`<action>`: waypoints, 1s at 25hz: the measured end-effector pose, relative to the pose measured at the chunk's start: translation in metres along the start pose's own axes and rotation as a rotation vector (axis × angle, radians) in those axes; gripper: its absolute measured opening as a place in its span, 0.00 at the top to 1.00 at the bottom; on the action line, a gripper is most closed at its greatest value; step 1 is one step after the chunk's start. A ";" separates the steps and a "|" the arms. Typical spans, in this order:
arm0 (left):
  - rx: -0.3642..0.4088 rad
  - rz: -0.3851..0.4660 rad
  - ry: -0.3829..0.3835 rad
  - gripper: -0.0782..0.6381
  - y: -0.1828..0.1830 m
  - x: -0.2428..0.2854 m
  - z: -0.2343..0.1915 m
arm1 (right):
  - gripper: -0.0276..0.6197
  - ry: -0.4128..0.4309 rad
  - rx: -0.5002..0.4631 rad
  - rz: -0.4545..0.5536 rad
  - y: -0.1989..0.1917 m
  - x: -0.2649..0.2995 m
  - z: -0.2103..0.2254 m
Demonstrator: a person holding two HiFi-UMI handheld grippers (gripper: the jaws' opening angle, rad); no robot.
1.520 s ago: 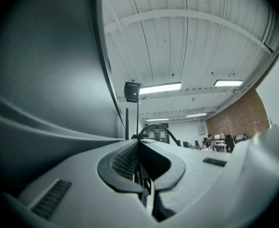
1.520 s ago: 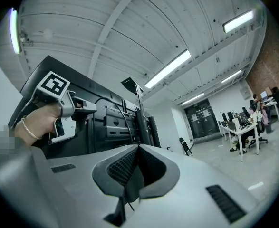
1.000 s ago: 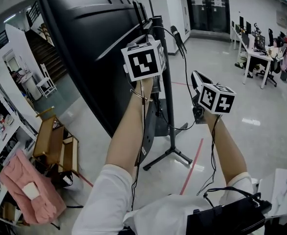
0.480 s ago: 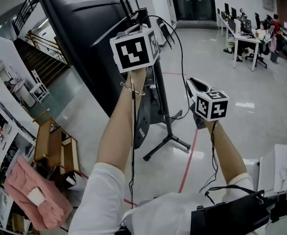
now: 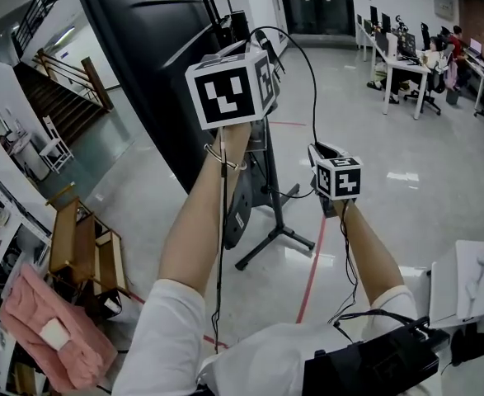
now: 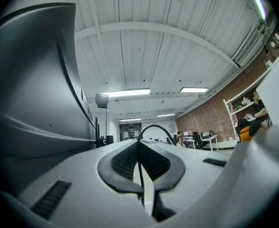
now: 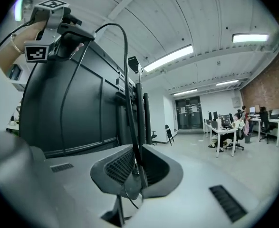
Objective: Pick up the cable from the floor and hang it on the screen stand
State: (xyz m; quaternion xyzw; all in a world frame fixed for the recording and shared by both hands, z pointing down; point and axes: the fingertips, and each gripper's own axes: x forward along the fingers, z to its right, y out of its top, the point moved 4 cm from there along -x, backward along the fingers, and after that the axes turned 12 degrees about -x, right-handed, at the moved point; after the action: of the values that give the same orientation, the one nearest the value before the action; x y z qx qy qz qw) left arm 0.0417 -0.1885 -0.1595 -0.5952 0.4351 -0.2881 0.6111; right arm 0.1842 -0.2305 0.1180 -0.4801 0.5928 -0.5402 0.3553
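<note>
- Two grippers are up in the air, and both are pinching the same black cable (image 5: 311, 81).
- High at twelve o'clock in the head view, the left gripper (image 5: 260, 35) has its jaws closed tight on the cable, close to the top of the screen stand (image 5: 273, 190).
- Lower, at four o'clock from it, the right gripper (image 5: 319, 149) is likewise squeezed shut on the cable.
- Between them the cable arcs through the air, at three o'clock of the big black screen (image 5: 143, 48).

Black cable (image 7: 128, 80), black screen (image 5: 143, 40), pink cloth (image 5: 52, 337)
</note>
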 end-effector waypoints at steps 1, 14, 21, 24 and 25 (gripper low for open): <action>0.003 -0.002 -0.007 0.88 0.000 -0.001 0.000 | 0.88 -0.003 0.005 0.010 0.000 -0.001 -0.001; -0.014 0.064 -0.127 0.88 0.063 -0.031 0.008 | 0.91 0.146 0.046 0.215 0.139 -0.052 0.000; -0.007 0.109 -0.162 0.88 0.113 -0.071 0.011 | 0.91 0.190 -0.016 0.270 0.216 -0.083 -0.014; 0.004 0.122 -0.164 0.88 0.134 -0.088 0.003 | 0.91 0.209 -0.038 0.283 0.244 -0.087 -0.032; 0.006 0.125 -0.161 0.88 0.138 -0.093 -0.001 | 0.91 0.215 -0.046 0.281 0.251 -0.088 -0.037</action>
State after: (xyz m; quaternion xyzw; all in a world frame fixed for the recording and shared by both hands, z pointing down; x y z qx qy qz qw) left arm -0.0240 -0.0906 -0.2770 -0.5861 0.4199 -0.2018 0.6629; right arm 0.1280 -0.1469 -0.1309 -0.3399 0.7010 -0.5196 0.3508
